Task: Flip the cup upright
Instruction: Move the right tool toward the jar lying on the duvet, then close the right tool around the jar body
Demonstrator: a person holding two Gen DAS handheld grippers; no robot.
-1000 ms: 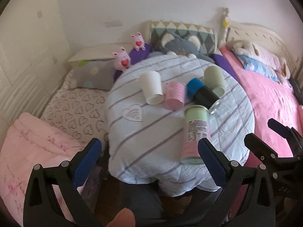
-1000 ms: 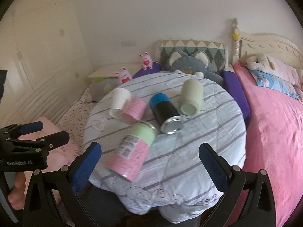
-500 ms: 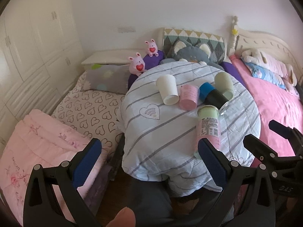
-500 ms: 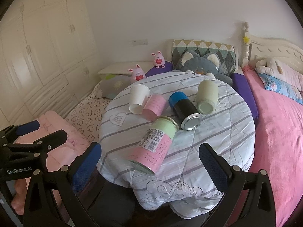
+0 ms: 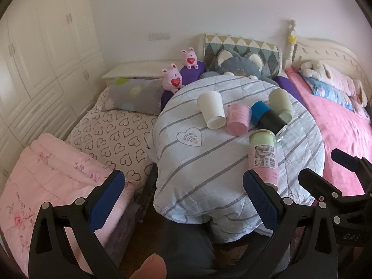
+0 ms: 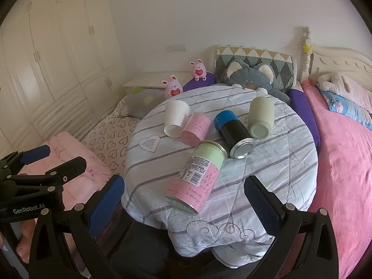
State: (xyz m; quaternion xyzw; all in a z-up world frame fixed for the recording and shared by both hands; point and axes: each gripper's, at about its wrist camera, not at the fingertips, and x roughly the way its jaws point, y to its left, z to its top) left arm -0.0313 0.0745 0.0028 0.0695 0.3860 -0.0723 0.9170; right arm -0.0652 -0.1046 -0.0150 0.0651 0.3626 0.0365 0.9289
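Right gripper (image 6: 183, 200) gapes wide at frame bottom; centre frame, a white cup (image 6: 175, 118) lies on its side on the striped cloth (image 6: 279, 162), touching a pink cup (image 6: 196, 129)

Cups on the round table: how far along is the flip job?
Nothing done: white paper cup, pink cup, blue-black can, pale green cup and green-pink labelled can all lie on their sides. Nothing in hand: left hand-held gripper and right hand-held gripper are open, short of the table. All flipping remains.
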